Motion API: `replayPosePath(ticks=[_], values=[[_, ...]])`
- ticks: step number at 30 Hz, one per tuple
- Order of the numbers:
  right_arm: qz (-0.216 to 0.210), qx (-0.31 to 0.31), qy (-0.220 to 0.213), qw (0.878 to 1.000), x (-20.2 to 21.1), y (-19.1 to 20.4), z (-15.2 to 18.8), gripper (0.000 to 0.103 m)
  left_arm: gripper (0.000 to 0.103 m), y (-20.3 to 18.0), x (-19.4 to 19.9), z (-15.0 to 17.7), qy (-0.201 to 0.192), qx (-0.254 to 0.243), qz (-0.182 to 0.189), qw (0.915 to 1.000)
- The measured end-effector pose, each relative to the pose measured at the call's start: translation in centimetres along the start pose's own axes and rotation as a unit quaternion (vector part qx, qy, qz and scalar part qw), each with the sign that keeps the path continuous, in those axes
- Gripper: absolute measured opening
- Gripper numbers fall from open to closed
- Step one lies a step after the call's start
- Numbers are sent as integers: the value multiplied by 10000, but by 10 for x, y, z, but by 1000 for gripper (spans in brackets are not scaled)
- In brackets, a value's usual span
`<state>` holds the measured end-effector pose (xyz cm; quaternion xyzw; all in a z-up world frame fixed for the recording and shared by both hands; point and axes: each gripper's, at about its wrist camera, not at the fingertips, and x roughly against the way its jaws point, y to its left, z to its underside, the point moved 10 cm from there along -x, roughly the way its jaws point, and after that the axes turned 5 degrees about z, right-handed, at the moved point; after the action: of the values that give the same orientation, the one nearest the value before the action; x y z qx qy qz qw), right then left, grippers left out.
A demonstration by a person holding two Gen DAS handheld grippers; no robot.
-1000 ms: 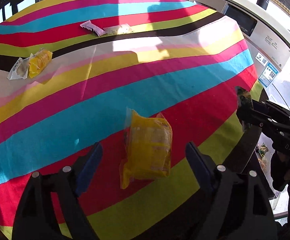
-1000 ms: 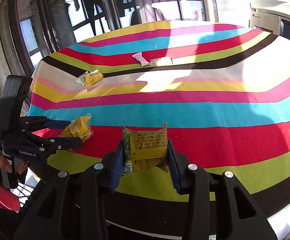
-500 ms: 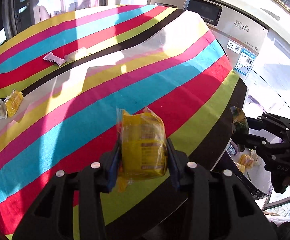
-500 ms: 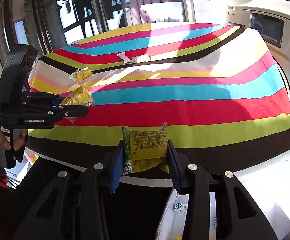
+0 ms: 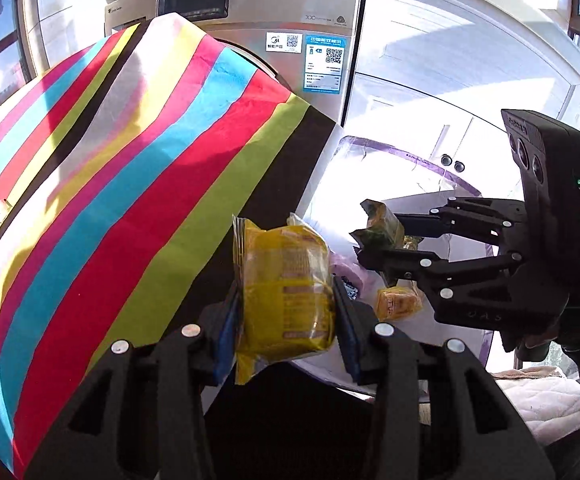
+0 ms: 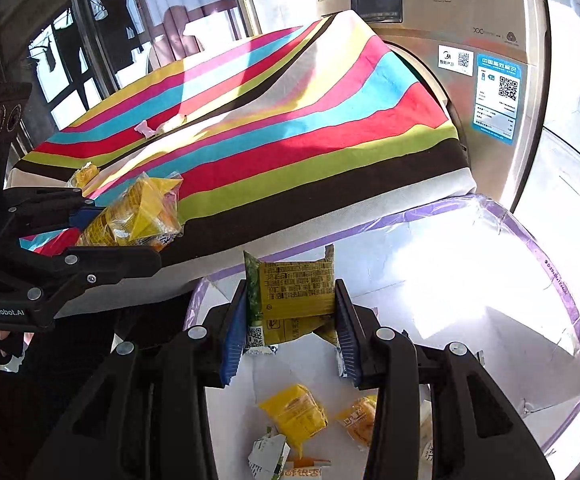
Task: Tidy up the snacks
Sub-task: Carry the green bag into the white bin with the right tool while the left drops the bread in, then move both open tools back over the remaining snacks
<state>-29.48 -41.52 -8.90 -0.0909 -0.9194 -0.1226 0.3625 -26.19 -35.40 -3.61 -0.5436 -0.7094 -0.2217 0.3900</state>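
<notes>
My left gripper [image 5: 285, 308] is shut on a yellow snack packet [image 5: 285, 292] and holds it in the air past the table's edge; it also shows in the right wrist view [image 6: 137, 216]. My right gripper [image 6: 290, 320] is shut on a green-and-yellow snack packet [image 6: 294, 292] above a white box with a purple rim [image 6: 562, 280]. Several snack packets [image 6: 296, 414] lie on the box floor. More snacks [image 6: 145, 128] remain on the striped tablecloth [image 6: 290, 128].
A silver washing machine [image 5: 273, 12] stands behind the table. The box [image 5: 410, 156] sits low beside the table edge, in bright sunlight. A quilted white cloth [image 5: 542, 400] lies at the lower right.
Both grippers have swung right, off the table and over the white box, each still holding its packet. One second ago the left gripper was open around the yellow packet; it has since shut.
</notes>
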Motion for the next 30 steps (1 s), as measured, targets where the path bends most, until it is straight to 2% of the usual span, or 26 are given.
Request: replayPosePath(ticks=[6, 8, 9, 10, 11, 14, 17, 18, 20, 23, 27, 29, 30], values=[[512, -328, 122, 9981, 3, -43, 19, 41, 43, -45, -31, 0, 176, -449, 349, 9982], [725, -356, 181, 9966, 4, -56, 24, 44, 47, -56, -37, 3, 172, -484, 540, 9972], [849, -341, 246, 9955, 3, -61, 27, 48, 53, -60, -37, 4, 124, -474, 665, 9966], [963, -332, 347, 9942, 2, -68, 33, 57, 74, -62, -35, 4, 62, -450, 695, 9965], [1043, -333, 379, 9933, 2, -72, 34, 60, 90, -59, -32, 3, -38, -434, 611, 9972], [1153, -462, 204, 9920, 6, -78, 29, 68, 94, -37, -12, 0, -328, -387, 267, 9984], [956, -553, -167, 9937, 12, -66, 11, 80, 96, 13, 24, 3, -646, 43, -250, 9976], [818, -528, -356, 9946, 15, -56, 3, 89, 96, 34, 40, 8, -778, 246, -488, 9955], [544, -400, -718, 9951, 23, -35, -14, 88, 98, 76, 76, 20, -1033, 690, -956, 9876], [282, -219, -964, 9947, 29, -1, -38, 89, 101, 141, 129, 50, -1344, 1466, -1574, 9673], [-158, -172, -588, 9980, 13, 46, -58, 89, 101, 223, 184, 98, -1530, 2311, -2307, 9327], [-412, 57, -370, 9984, 1, 78, -66, 89, 101, 264, 205, 125, -1491, 2655, -2703, 9134], [-400, 236, -346, 9983, -4, 95, -70, 89, 101, 283, 212, 139, -1453, 2838, -2850, 9039]])
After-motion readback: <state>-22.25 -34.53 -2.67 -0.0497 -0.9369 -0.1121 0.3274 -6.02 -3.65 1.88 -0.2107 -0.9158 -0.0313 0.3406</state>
